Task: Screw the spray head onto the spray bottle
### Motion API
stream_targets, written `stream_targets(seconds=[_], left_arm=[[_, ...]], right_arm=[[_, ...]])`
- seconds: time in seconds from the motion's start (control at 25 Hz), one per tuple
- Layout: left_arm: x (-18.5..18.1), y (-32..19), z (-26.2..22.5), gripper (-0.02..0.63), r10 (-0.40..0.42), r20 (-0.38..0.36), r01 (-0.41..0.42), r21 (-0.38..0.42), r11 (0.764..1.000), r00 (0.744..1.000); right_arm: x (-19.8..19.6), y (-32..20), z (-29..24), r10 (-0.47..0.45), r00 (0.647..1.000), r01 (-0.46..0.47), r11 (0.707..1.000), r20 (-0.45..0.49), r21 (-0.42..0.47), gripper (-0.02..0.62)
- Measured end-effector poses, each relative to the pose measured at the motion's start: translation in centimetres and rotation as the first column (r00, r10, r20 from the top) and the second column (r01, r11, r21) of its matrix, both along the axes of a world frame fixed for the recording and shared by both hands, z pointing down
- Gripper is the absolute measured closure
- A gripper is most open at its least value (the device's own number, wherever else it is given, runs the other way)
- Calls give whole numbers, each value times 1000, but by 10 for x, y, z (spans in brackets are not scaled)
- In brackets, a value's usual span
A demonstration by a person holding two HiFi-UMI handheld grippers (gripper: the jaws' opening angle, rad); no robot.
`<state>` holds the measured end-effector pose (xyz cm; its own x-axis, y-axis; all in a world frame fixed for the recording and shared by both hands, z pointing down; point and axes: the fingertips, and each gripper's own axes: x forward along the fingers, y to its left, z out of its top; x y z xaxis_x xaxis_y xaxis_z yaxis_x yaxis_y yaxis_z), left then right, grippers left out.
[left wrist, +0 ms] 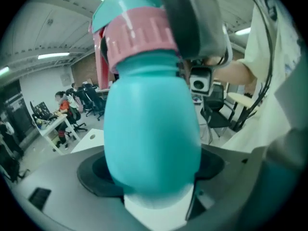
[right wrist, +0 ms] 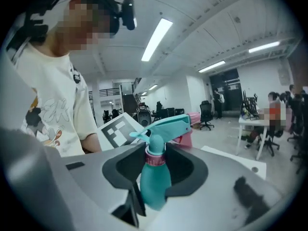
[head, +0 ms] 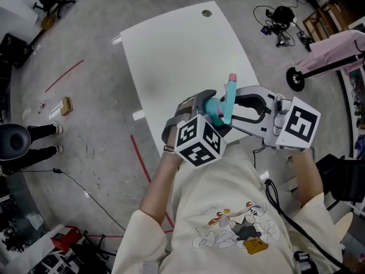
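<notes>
A teal spray bottle [head: 213,108] with a pink collar and a teal spray head [head: 230,90] is held in the air over the near edge of the white table [head: 177,44]. My left gripper [head: 209,112] is shut on the bottle's body; in the left gripper view that body [left wrist: 151,129] fills the space between the jaws below the collar [left wrist: 139,35]. From the right, my right gripper [head: 232,104] reaches in. In the right gripper view its jaws [right wrist: 155,170] close in at the neck, by the collar [right wrist: 155,159] under the spray head [right wrist: 166,126].
The table has a round cable hole [head: 206,13] at its far end. Someone's feet [head: 43,133] stand on the floor at the left. A pink-covered wheeled thing [head: 331,56] is at the right. A black cable [head: 274,198] hangs from the right gripper across my shirt.
</notes>
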<state>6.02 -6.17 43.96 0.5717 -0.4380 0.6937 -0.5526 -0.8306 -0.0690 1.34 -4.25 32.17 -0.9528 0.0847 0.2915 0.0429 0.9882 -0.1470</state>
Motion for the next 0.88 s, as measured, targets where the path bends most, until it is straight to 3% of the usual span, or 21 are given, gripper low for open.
stream_targets(seconds=[0.12, 0.24, 0.44, 0.56, 0.68, 0.76, 0.88], left_arm=[[16, 15, -12, 187, 60, -127, -71, -85, 994, 990], [26, 31, -24, 187, 146, -183, -168, -109, 980, 972], [34, 54, -37, 187, 291, -168, -311, -108, 944, 942], [39, 68, -39, 189, 386, -142, -401, -106, 910, 912], [42, 77, -42, 187, 440, -153, -457, -106, 883, 885], [42, 76, -44, 188, 425, -157, -443, -106, 890, 892], [39, 68, -45, 189, 345, -137, -360, -106, 927, 929]], right_arm=[[3, 6, -13, -41, 997, 38, 999, 64, 34, 463], [10, 16, -22, -122, 988, 119, 992, 97, 34, 464], [25, 35, -34, -300, 948, 298, 954, 105, 31, 465], [31, 48, -37, -398, 913, 398, 917, 94, 19, 465], [33, 55, -41, -450, 888, 449, 893, 92, 31, 464], [33, 55, -42, -447, 890, 444, 895, 90, 52, 465], [30, 51, -45, -395, 914, 388, 918, 97, 78, 463]])
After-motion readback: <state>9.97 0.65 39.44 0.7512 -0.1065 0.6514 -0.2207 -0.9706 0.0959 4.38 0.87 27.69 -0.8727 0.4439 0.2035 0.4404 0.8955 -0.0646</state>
